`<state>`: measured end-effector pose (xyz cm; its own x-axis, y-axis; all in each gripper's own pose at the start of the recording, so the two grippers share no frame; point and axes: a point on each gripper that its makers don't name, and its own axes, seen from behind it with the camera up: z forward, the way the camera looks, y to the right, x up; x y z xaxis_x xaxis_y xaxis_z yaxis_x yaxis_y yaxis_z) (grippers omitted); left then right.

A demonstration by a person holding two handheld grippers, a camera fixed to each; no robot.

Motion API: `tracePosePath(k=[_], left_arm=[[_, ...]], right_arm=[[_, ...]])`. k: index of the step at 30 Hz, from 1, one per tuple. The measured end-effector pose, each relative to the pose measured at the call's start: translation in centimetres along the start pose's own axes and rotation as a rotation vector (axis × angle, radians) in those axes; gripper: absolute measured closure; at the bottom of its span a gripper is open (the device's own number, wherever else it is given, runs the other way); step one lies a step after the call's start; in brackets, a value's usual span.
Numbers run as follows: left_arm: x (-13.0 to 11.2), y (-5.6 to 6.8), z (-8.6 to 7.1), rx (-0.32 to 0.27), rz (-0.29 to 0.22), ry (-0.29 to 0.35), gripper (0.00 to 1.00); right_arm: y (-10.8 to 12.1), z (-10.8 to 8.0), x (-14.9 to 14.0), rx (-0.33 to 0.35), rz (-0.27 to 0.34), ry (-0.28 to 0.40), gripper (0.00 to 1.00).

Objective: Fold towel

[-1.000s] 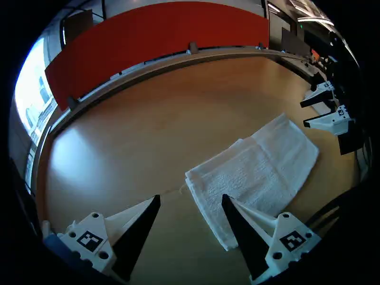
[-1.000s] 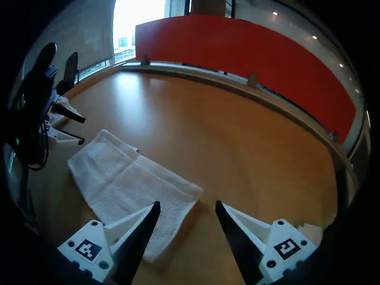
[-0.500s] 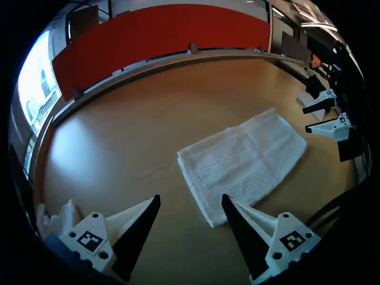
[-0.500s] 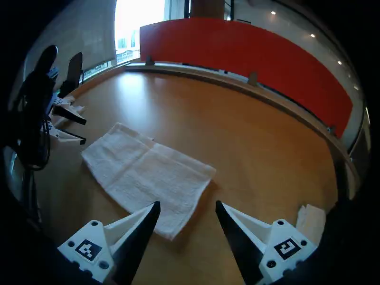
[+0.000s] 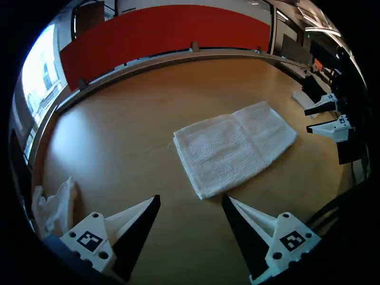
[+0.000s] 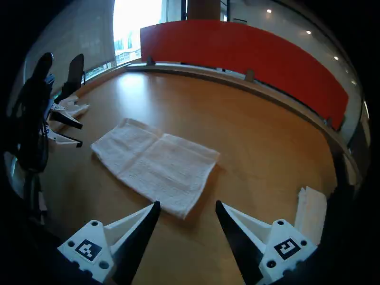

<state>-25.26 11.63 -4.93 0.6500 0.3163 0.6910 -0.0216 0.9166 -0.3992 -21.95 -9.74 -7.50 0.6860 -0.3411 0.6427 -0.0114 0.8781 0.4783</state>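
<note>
A white towel (image 5: 235,145) lies folded flat on the wooden table, also seen as the towel (image 6: 156,164) in the right gripper view. My left gripper (image 5: 190,209) stands open just short of the towel's near corner, nothing between its fingers. My right gripper (image 6: 187,213) is open too, its tips just behind the towel's near edge and not touching it. The right gripper (image 5: 327,116) shows far off beyond the towel in the left gripper view. The left gripper (image 6: 64,128) shows at the left in the right gripper view.
A crumpled white cloth (image 5: 54,209) lies at the table's left end. A folded white stack (image 6: 311,213) sits near the right edge. A red partition (image 5: 166,35) runs along the table's far side. Dark chair backs (image 6: 59,71) stand at the left.
Both grippers have drawn back from the towel, which now lies farther out and fully beyond the fingertips. The crumpled cloth and the folded stack have come into view.
</note>
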Motion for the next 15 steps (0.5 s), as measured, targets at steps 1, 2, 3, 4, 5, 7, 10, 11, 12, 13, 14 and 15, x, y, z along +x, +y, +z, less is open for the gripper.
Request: tracePosePath(k=[1,2,3,4,5,7,10,11,12,13,14,15], left_arm=[[-0.1,0.0,-0.1,0.001,-0.003,0.001,0.04],[-0.2,0.0,-0.1,0.002,-0.005,0.001,0.04],[-0.3,0.0,-0.2,0.003,-0.007,0.002,0.04],[-0.3,-0.1,-0.3,0.005,-0.010,0.003,0.04],[-0.3,-0.1,-0.4,0.007,-0.012,0.004,0.04],[-0.4,-0.2,-0.6,0.011,-0.018,0.007,0.04],[-0.6,-0.3,-0.9,0.019,-0.031,0.011,0.04],[-0.6,-0.3,-1.0,0.022,-0.036,0.013,0.04],[-0.7,-0.3,-1.1,0.024,-0.041,0.014,0.04],[-0.8,-0.4,-1.3,0.029,-0.047,0.016,0.04],[-0.9,-0.4,-1.4,0.033,-0.052,0.017,0.04],[-1.0,-0.4,-1.5,0.037,-0.058,0.018,0.04]], right_arm=[[0.0,0.0,-0.1,0.000,-0.002,0.000,0.10],[0.0,0.0,-0.1,0.001,-0.003,0.000,0.10],[0.0,0.0,-0.1,0.001,-0.004,0.000,0.10],[0.0,0.0,-0.1,0.002,-0.007,0.000,0.10],[0.0,0.1,-0.1,0.003,-0.010,0.001,0.10],[0.0,0.1,-0.1,0.006,-0.015,0.001,0.10],[-0.1,0.3,-0.2,0.012,-0.023,0.000,0.10],[-0.2,0.4,-0.2,0.015,-0.026,-0.001,0.10],[-0.2,0.4,-0.2,0.018,-0.030,-0.002,0.10],[-0.3,0.5,-0.3,0.022,-0.035,-0.003,0.10],[-0.3,0.5,-0.3,0.025,-0.039,-0.004,0.10],[-0.4,0.6,-0.4,0.028,-0.044,-0.005,0.10]])
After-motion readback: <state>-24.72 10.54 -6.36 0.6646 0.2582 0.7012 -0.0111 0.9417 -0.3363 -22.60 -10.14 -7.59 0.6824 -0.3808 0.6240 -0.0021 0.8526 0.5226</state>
